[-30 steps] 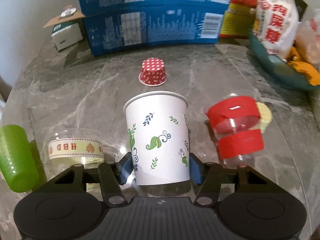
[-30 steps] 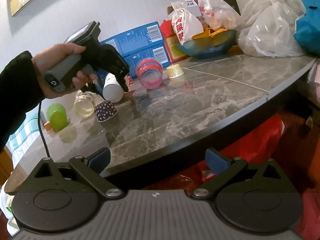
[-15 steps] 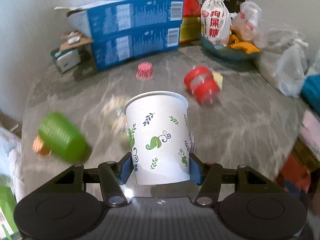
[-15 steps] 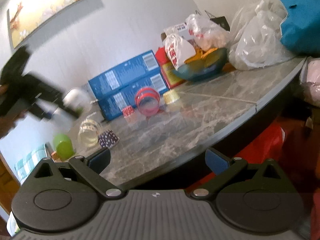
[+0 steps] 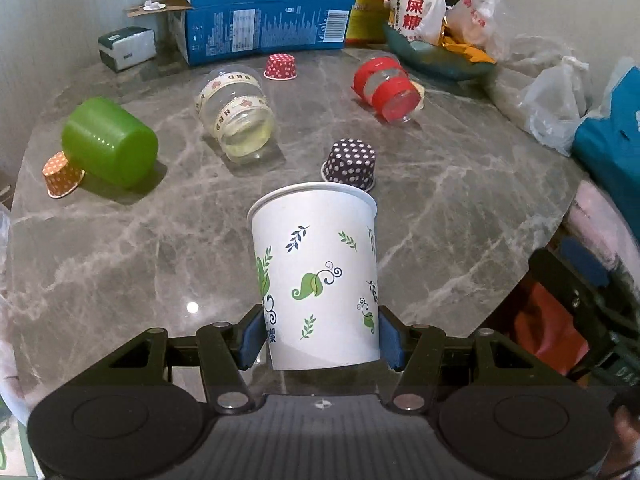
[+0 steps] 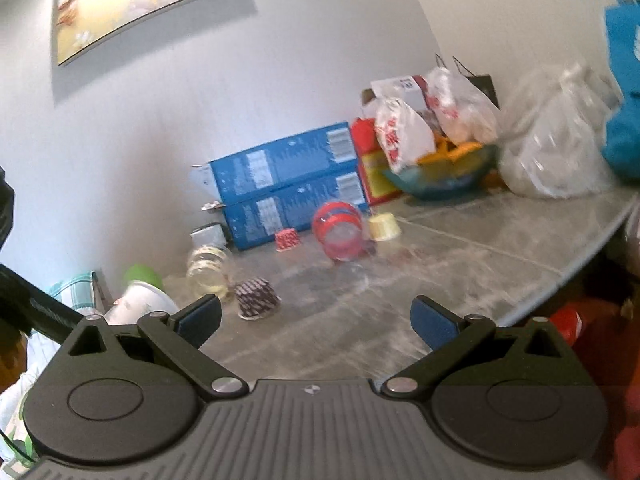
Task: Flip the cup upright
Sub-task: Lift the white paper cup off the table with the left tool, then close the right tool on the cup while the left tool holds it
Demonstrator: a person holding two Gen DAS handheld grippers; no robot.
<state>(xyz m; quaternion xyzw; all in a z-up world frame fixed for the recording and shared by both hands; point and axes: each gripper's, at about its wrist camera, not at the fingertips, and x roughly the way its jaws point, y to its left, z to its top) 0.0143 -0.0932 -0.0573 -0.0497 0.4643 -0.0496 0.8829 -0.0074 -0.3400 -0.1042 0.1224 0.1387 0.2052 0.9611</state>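
Observation:
My left gripper (image 5: 318,340) is shut on a white paper cup (image 5: 316,276) with green leaf prints, gripped near its base, rim pointing away from me, held above the marble table (image 5: 120,264). The same cup (image 6: 138,304) shows at the left of the right wrist view, held by the other tool. My right gripper (image 6: 316,320) is open and empty, near the table's front edge.
On the table lie a green cup (image 5: 108,142), a clear taped cup (image 5: 236,114) and a red-banded clear cup (image 5: 386,84), all on their sides. Small inverted cups: dark dotted (image 5: 350,164), red dotted (image 5: 281,66), orange (image 5: 62,174). Blue boxes (image 5: 264,8), a bowl (image 5: 436,58) and bags stand behind.
My left gripper has lifted and pulled back with the paper cup, so more of the table shows below. My right gripper has risen and moved in over the table edge.

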